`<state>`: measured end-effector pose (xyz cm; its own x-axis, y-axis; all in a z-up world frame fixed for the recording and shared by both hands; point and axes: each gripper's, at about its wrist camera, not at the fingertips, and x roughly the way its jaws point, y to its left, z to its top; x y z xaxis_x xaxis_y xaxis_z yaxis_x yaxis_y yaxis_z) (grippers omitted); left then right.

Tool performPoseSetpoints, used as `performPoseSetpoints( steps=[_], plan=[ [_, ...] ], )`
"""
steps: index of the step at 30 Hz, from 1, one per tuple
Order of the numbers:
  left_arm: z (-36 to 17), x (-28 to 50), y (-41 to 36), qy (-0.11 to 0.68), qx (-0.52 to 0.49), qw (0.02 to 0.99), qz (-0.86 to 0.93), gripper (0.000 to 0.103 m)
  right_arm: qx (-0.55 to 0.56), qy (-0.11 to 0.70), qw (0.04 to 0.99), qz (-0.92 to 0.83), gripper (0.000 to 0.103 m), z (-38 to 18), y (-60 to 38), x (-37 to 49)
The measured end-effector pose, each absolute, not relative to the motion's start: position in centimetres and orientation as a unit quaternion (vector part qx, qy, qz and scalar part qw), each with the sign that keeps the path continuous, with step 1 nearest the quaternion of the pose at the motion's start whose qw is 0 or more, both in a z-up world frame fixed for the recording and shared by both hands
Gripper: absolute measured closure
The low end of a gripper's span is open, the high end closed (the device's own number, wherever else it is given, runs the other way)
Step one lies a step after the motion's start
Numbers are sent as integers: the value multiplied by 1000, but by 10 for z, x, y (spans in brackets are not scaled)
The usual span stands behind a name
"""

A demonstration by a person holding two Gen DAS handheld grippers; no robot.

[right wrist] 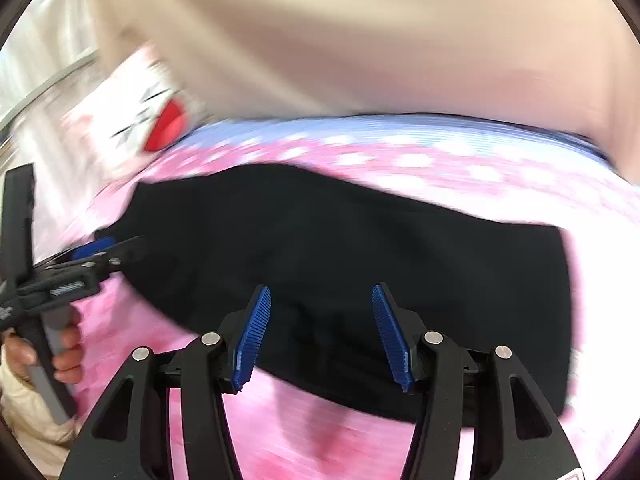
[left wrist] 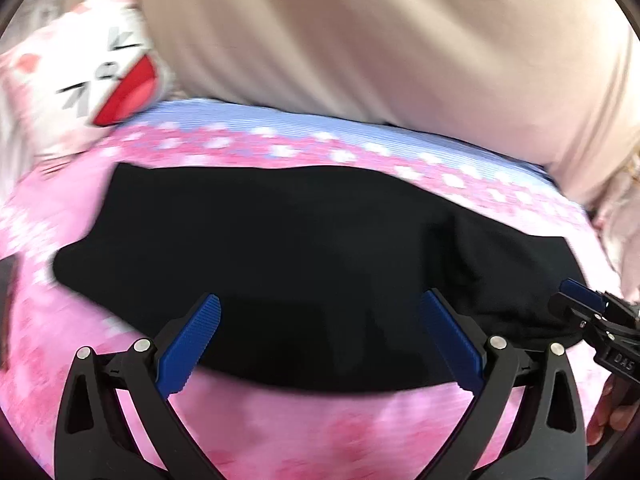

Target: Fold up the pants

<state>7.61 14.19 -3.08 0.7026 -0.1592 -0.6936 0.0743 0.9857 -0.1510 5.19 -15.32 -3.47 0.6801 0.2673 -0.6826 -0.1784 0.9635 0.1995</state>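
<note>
Black pants lie folded in a wide dark bundle on the pink flowered sheet. My left gripper hangs over their near edge, its blue pads wide apart and bare. At the right edge of that view the right gripper shows by the pants' right end. In the right wrist view the pants spread across the middle. My right gripper stands open above their near edge, nothing pinched between its pads. The left gripper reaches in at the pants' left end, held by a hand.
A white pillow with a cartoon face and red mouth lies at the far left. A large beige cloth fills the back. A blue-striped band of the sheet runs behind the pants. Both views are motion-blurred.
</note>
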Motion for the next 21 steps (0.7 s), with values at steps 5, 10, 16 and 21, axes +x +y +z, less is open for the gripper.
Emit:
performPoseSetpoints(
  steps=[5,10,16,21],
  plan=[
    [-42,110,83,407,-46,906,-108,5,104,386,916,9,45,-46,-241,19],
    [-75,136,53,443,-34,892,-80,8,72,410,909,-12,45,-74,-264,-4],
    [-75,129,40,431,-23,900,-68,42,73,413,907,27,74,-85,-259,20],
    [-50,121,35,411,-24,908,-74,53,65,349,935,23,93,-43,-257,17]
  ],
)
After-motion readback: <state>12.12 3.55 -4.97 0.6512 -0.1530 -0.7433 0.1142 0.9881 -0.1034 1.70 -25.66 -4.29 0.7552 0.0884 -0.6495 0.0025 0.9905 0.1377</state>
